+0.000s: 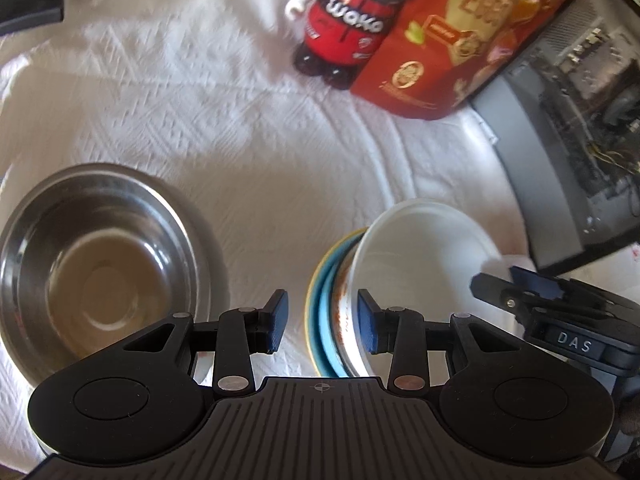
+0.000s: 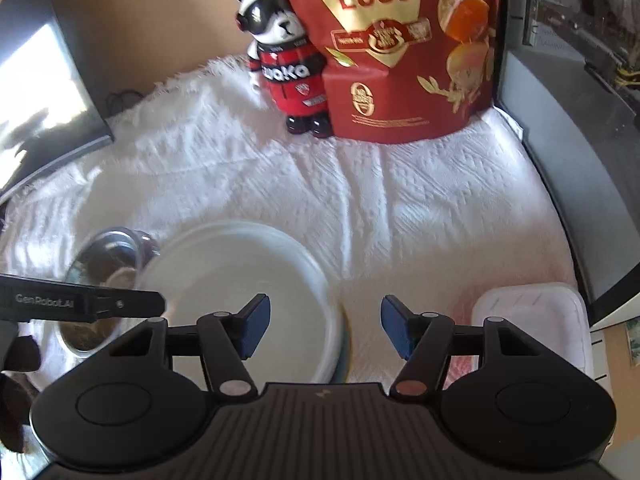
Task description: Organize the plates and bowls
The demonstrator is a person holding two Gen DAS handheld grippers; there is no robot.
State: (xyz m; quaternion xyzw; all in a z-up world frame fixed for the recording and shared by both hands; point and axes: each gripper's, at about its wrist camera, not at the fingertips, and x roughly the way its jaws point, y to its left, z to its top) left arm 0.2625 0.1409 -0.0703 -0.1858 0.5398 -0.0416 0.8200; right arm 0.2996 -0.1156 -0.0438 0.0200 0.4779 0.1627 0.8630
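Note:
A white bowl (image 1: 416,252) sits nested on a stack of bowls with blue and yellow rims (image 1: 324,280) on the white cloth. A steel bowl (image 1: 96,264) stands to its left. My left gripper (image 1: 322,322) is open and empty, its right finger beside the white bowl's outer wall. In the right wrist view the white bowl (image 2: 240,280) lies under and left of my open, empty right gripper (image 2: 324,328); the steel bowl (image 2: 104,272) is further left. The right gripper also shows in the left wrist view (image 1: 516,284) at the white bowl's right rim.
A red Quail Eggs bag (image 2: 400,48) and a panda figure (image 2: 288,64) stand at the back. A computer case (image 1: 580,120) lines the right side. A white tray (image 2: 532,320) lies at the right. A dark monitor (image 2: 44,80) is at the left.

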